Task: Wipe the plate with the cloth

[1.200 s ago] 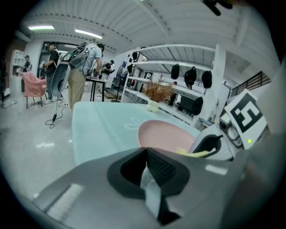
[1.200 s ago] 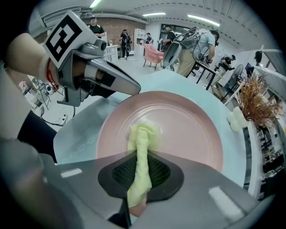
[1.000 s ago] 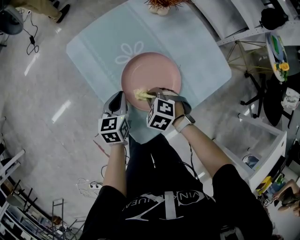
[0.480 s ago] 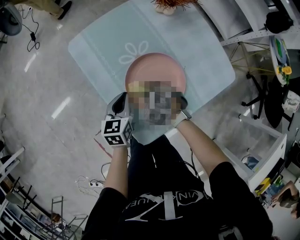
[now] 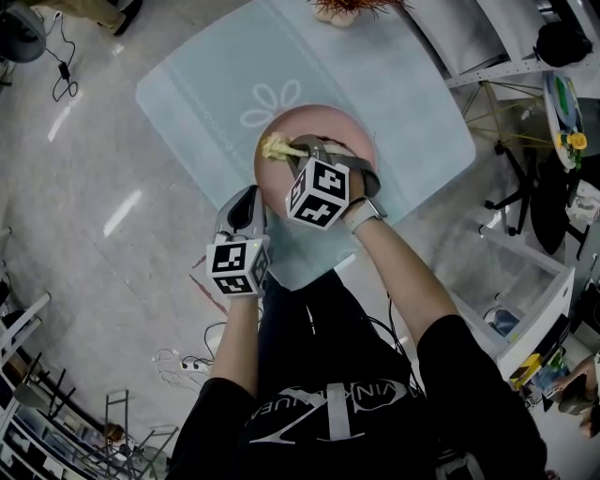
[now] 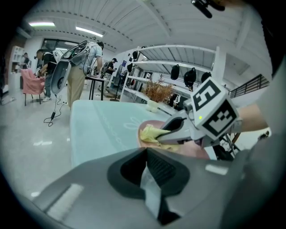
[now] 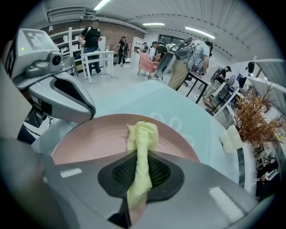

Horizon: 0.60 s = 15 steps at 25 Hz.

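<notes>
the pale table lies bare to the left of and beyond the pink plate, so there is open room to pass there. a dried plant stands at the far edge, well apart from the plate. the right gripper and its yellow cloth cover the plate's left and near part. the left gripper hangs near the plate's near-left rim and crowds that side. the plate's far right part is uncovered.

The worktop wears a pale blue-green cover printed with a white flower. A pink plate sits on it toward the near side, and a small pot of dried twigs stands at the far edge. The left hand-held gripper pinches the cover's near edge.
</notes>
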{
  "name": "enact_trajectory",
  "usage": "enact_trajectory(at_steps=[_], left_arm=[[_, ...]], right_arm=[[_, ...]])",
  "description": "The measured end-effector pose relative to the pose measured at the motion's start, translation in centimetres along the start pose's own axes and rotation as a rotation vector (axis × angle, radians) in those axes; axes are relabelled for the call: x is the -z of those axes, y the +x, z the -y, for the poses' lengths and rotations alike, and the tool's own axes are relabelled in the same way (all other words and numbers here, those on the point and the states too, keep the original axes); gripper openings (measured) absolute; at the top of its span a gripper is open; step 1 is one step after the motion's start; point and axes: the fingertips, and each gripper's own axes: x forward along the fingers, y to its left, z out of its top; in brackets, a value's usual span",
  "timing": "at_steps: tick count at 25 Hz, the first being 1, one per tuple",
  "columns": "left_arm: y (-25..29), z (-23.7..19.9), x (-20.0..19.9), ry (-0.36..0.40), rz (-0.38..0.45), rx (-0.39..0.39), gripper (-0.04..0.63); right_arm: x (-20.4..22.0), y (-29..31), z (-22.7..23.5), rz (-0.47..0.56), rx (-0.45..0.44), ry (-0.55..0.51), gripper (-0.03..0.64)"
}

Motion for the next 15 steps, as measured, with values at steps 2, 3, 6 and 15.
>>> enact_trajectory(at_steps=[2, 3, 6, 15], left_arm=[[0.0, -0.1, 0.0, -0.001, 0.000, 0.001, 0.000], [0.0, -0.1, 0.0, -0.003, -0.001, 0.002, 0.000], [0.0, 0.0, 0.0, 0.001, -0.002, 0.003, 0.000], [0.1, 0.0, 0.1, 0.000, -0.002, 0.003, 0.000]], right_arm=[[0.3, 0.1, 0.8, -0.008, 0.015, 0.010, 0.040], [0.5, 0.1, 1.2, -0.014, 0.025, 0.011, 0.040], [1.4, -0.1, 2.3, -0.033, 0.062, 0.022, 0.038], [6.6, -1.5, 5.3, -0.136, 0.173, 0.120, 0.037]])
